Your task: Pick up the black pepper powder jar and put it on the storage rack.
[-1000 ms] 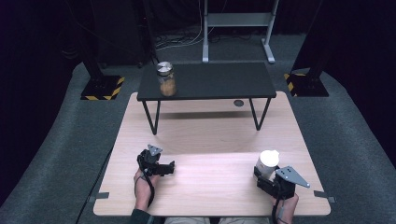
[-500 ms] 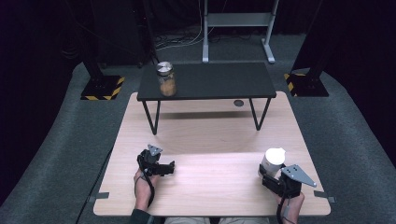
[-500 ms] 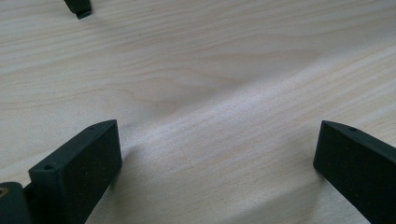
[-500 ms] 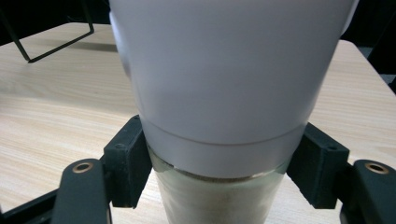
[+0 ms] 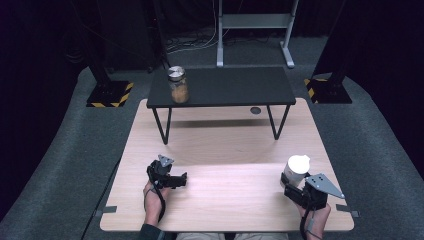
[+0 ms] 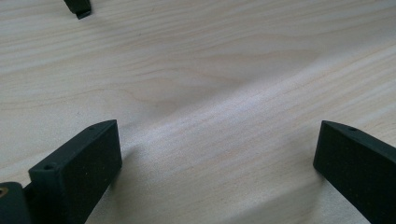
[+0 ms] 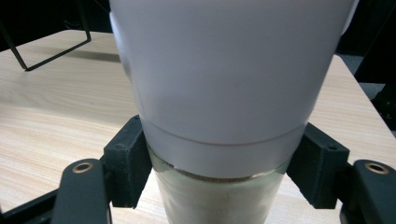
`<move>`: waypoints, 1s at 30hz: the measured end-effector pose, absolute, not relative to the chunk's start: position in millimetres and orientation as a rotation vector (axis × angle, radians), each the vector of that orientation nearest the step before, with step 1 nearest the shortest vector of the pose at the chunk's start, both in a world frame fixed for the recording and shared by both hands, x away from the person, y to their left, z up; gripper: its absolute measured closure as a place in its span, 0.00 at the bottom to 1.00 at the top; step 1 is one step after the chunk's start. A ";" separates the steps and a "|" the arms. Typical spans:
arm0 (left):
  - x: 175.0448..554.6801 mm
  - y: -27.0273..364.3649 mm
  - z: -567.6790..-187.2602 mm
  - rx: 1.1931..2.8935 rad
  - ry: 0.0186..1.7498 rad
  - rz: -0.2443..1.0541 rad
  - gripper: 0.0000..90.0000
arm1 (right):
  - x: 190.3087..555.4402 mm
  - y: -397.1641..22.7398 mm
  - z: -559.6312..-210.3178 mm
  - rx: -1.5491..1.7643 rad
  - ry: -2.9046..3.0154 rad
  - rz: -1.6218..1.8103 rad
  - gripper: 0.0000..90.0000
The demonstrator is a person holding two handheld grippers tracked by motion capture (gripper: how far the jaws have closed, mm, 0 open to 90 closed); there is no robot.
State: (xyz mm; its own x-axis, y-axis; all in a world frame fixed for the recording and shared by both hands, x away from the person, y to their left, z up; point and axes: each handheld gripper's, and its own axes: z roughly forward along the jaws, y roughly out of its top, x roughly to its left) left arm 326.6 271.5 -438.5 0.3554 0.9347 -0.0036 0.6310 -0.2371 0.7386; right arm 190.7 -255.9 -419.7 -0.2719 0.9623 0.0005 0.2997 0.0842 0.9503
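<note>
The right gripper (image 5: 294, 181) clamps a white-capped jar (image 5: 297, 169) upright at the table's (image 5: 225, 150) right edge. The left gripper (image 5: 181, 179) rests on the wood, jaws spread wide, empty.

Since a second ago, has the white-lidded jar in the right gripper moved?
Yes, slightly. The white-lidded jar, clamped by the right gripper, has shifted a little rightward, nearer the wooden table's right edge.

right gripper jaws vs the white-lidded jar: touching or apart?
Touching. In the right gripper view, both black pads of the right gripper press the sides of the white-lidded jar just under its lid, with no gap on either side.
</note>
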 end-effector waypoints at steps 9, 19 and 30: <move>326.6 271.5 -438.5 1.966 1.358 0.595 0.00 | 190.7 -258.4 -408.9 1.243 1.655 1.208 0.32; 326.6 271.4 -438.6 1.965 1.358 0.595 0.00 | 192.1 -261.3 -397.5 1.226 1.638 1.216 0.32; 326.5 271.5 -438.5 1.968 1.356 0.596 0.00 | 196.3 -262.2 -384.4 1.189 1.630 1.219 0.32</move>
State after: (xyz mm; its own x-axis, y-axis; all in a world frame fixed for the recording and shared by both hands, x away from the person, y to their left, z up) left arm 326.5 271.5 -438.5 0.3571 0.9341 -0.0017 0.6302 -0.2395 0.7386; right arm 196.3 -262.2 -384.4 -0.2731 0.9610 -0.0432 0.2302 0.1089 0.9670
